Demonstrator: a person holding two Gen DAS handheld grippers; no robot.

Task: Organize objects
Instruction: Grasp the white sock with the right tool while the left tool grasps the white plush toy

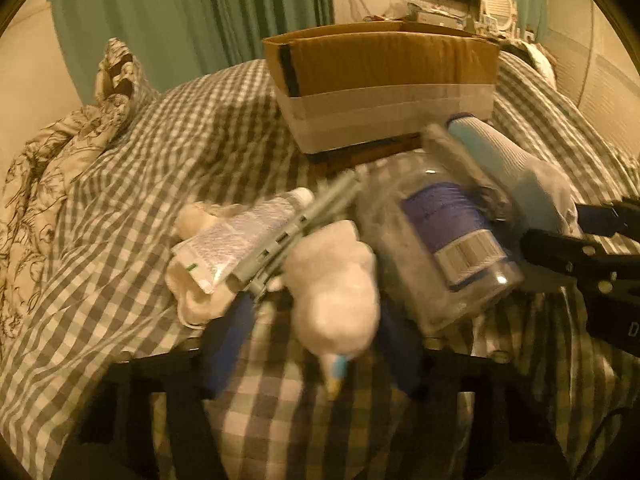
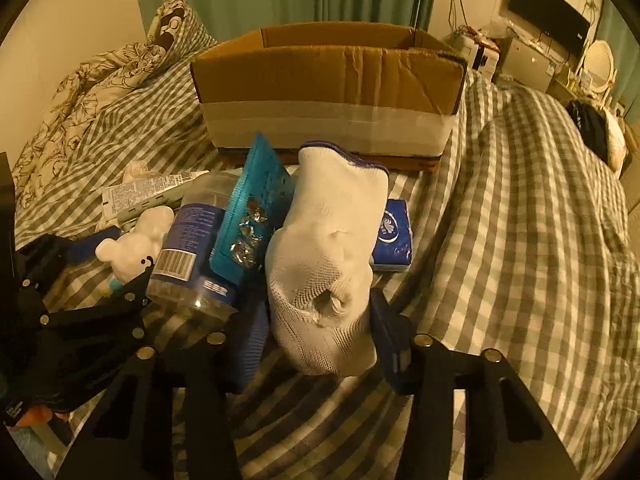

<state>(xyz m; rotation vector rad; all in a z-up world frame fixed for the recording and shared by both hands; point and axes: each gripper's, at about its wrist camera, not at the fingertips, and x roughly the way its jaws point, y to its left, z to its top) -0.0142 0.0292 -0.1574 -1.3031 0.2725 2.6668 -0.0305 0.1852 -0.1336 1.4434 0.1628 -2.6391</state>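
Note:
An open cardboard box sits on the checked bedspread. In front of it lie a clear bottle with a blue label, a white tube, a teal blister card and a blue tissue pack. My left gripper is closed around a small white plush toy. My right gripper is closed on a white knit glove.
A floral pillow lies at the left. The bunched checked duvet rises at the right. Green curtains hang behind. A desk with a monitor and mirror stands at far right.

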